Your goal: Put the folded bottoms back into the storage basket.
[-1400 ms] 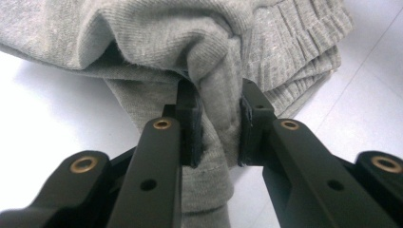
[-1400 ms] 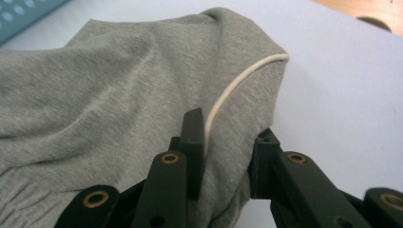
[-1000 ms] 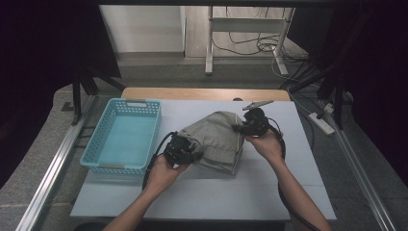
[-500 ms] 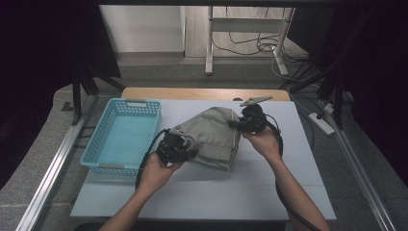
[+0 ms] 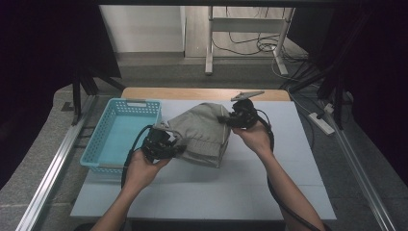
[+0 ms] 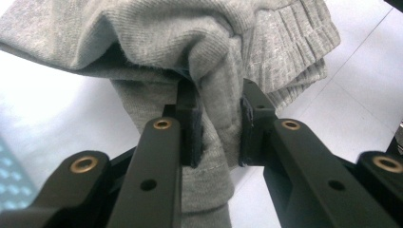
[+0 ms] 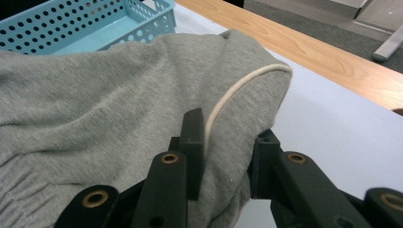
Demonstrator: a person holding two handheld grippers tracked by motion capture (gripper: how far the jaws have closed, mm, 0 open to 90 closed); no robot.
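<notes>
- High view: my bench (image 5: 202, 192) is covered with a white sheet, and a strip of bare wood (image 5: 192, 93) shows along its far edge.
- On that sheet, between my two hands, sits the grey knitted garment (image 5: 204, 134), bunched up, with its near edge hanging just above the white surface.
- My left fingers (image 6: 216, 128) are clamped on a thick fold of the garment; the cloth fills the gap between the pads, and its ribbed hem hangs off to one side.
- My right fingers (image 7: 225, 152) are pinched on another fold of the garment, beside a pale cord (image 7: 237, 92) that curves along the knit.
- At the bench's left sits a light blue basket (image 5: 103, 144) with perforated walls, just beside my left gripper.
- Around the bench lies grey carpet (image 5: 43, 168), with a metal rail (image 5: 57, 163) running along the left.
- Beyond the far edge stand a white frame leg (image 5: 209, 43) and loose cables (image 5: 250, 45) on the floor; a white power strip (image 5: 322, 122) lies to the right.
- Both sides of the room are dark.
</notes>
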